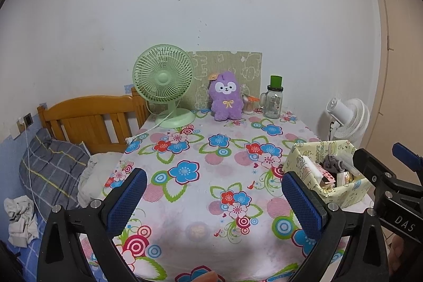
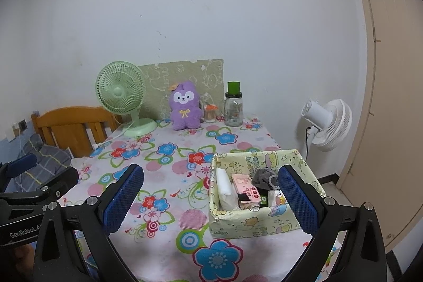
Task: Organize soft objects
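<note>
Grippers both spread wide, empty: left gripper (image 1: pixel 214 192) over the floral tablecloth (image 1: pixel 201 176), right gripper (image 2: pixel 211 192) just before the yellow box (image 2: pixel 251 226) of soft items. Purple plush (image 1: pixel 226 99) upright at the table's far edge by the green fan (image 1: pixel 164 81).

Surface (image 2: pixel 169 213): covered by a floral cloth.
Far edge: green fan (image 2: pixel 120 94), purple plush toy (image 2: pixel 185 107), small orange-lidded container (image 2: pixel 211 113), glass jar (image 2: pixel 233 109).
Right side: patterned box (image 2: pixel 251 225).

Both wrist views face wall across shared table (image 1: pixel 201 192), side by side.
</note>
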Motion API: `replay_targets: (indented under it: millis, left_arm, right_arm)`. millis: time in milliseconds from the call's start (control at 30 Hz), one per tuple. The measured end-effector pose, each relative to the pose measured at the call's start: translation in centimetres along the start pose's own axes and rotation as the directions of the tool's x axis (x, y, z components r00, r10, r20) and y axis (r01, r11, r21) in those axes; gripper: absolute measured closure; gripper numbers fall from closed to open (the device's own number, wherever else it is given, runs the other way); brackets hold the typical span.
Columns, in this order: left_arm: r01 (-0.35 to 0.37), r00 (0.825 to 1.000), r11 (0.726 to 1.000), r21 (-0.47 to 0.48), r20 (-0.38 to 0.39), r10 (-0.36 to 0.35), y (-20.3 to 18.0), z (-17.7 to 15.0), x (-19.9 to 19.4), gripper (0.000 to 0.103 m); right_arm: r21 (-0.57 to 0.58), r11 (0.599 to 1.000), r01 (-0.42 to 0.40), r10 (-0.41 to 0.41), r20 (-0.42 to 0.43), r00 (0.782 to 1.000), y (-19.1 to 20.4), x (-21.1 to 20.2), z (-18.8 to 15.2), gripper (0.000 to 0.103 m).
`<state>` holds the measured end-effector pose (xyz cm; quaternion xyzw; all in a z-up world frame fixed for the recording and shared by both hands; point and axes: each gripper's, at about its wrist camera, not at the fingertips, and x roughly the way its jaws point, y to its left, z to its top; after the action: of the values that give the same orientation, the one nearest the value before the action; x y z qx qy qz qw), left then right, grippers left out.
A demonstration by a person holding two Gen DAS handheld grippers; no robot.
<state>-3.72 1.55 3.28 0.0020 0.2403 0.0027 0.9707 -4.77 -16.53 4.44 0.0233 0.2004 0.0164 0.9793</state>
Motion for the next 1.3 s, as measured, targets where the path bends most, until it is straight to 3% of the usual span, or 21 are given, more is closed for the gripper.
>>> replay_targets:
  millis: [1300]
  left_arm:
    - [-0.009, 1.0, 1.0, -0.007, -0.003, 0.009, -0.02, 0.41, -0.22, 0.0]
  right_arm:
    - [0.002, 1.0, -0.006, 0.006, 0.002, 1.0, 0.1, -0.03, -0.09, 0.0]
